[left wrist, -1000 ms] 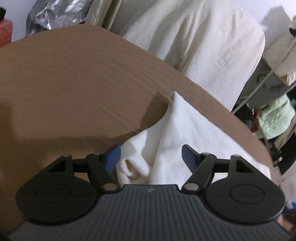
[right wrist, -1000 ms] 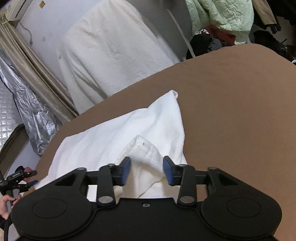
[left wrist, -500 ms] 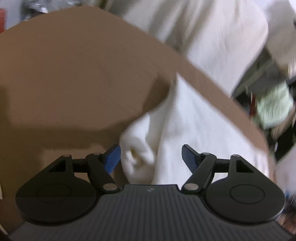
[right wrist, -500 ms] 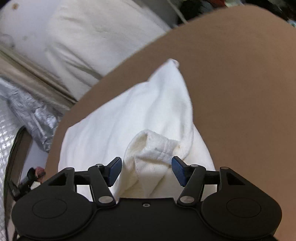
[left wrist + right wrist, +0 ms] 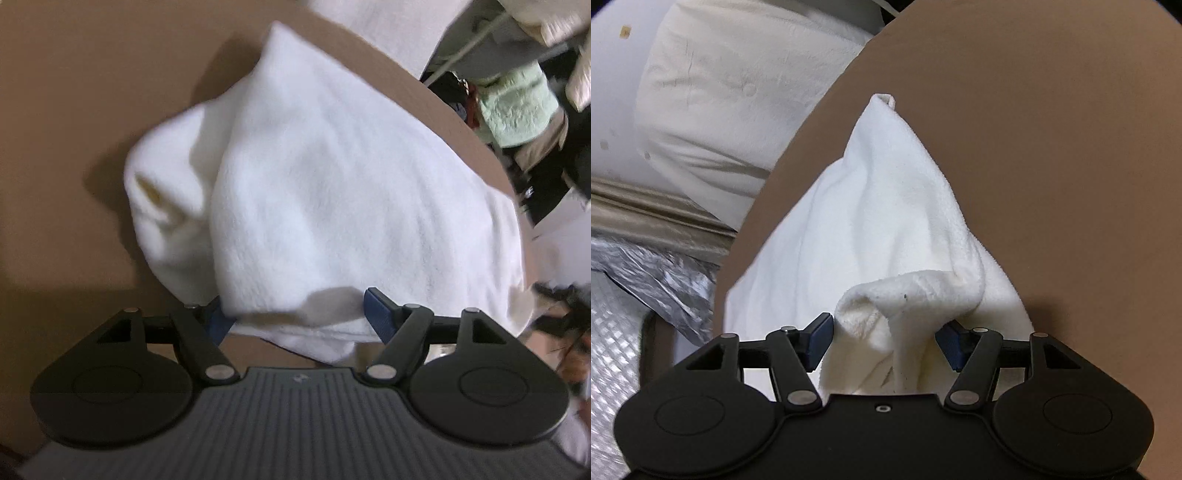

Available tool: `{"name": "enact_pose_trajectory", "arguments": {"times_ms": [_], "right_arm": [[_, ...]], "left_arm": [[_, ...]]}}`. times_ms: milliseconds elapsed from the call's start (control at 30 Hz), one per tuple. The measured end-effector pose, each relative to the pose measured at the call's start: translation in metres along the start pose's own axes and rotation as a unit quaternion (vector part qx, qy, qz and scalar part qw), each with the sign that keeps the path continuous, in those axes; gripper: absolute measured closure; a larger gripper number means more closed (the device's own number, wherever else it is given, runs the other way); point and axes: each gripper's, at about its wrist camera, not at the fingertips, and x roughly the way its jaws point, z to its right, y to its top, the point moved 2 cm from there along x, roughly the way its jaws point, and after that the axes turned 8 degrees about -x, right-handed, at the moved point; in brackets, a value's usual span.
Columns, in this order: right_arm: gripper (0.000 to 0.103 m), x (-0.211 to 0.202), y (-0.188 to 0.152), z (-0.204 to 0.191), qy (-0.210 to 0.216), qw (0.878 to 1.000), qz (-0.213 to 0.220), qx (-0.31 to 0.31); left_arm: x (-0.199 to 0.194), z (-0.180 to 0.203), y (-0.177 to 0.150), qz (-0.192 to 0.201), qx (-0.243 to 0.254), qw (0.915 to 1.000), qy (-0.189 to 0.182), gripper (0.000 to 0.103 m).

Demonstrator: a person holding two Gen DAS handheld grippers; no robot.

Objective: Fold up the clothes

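A white fluffy garment (image 5: 332, 192) lies bunched on a brown table (image 5: 81, 110). In the left wrist view my left gripper (image 5: 297, 314) is open, and the garment's near hem lies between its blue fingers. In the right wrist view the garment (image 5: 886, 206) tapers to a far corner, and a rolled cuff-like fold (image 5: 905, 295) sits between the spread fingers of my right gripper (image 5: 884, 341), which is open. Both grippers are low over the cloth.
A cream padded cover (image 5: 738, 92) stands behind the table, with silver foil sheeting (image 5: 657, 273) at the left. A pale green garment (image 5: 517, 107) and other clothes hang beyond the table's right edge. Bare brown table (image 5: 1071, 147) spreads to the right.
Both grippers have moved forward and down over the garment. The right gripper's fingers have opened wider around the rolled fold. The garment's hem now lies between the left fingers.
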Motion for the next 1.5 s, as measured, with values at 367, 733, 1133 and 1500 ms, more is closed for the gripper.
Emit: {"name": "enact_pose_trajectory", "arguments": {"times_ms": [367, 733, 1133, 1500], "right_arm": [[0.088, -0.002, 0.007, -0.012, -0.093, 0.994, 0.037, 0.048], [0.090, -0.084, 0.000, -0.081, -0.074, 0.994, 0.037, -0.071], [0.077, -0.027, -0.046, -0.008, -0.131, 0.990, -0.052, -0.026], [0.035, -0.069, -0.006, -0.008, -0.226, 0.969, 0.066, -0.067]], "left_arm": [[-0.054, 0.035, 0.009, 0.155, 0.102, 0.9814, -0.048, 0.088], [-0.087, 0.014, 0.000, 0.089, 0.124, 0.9882, -0.012, 0.086], [-0.037, -0.002, -0.009, 0.011, 0.163, 0.9827, 0.087, 0.066], [-0.075, -0.030, 0.017, 0.043, 0.145, 0.9875, 0.044, 0.034]]}}
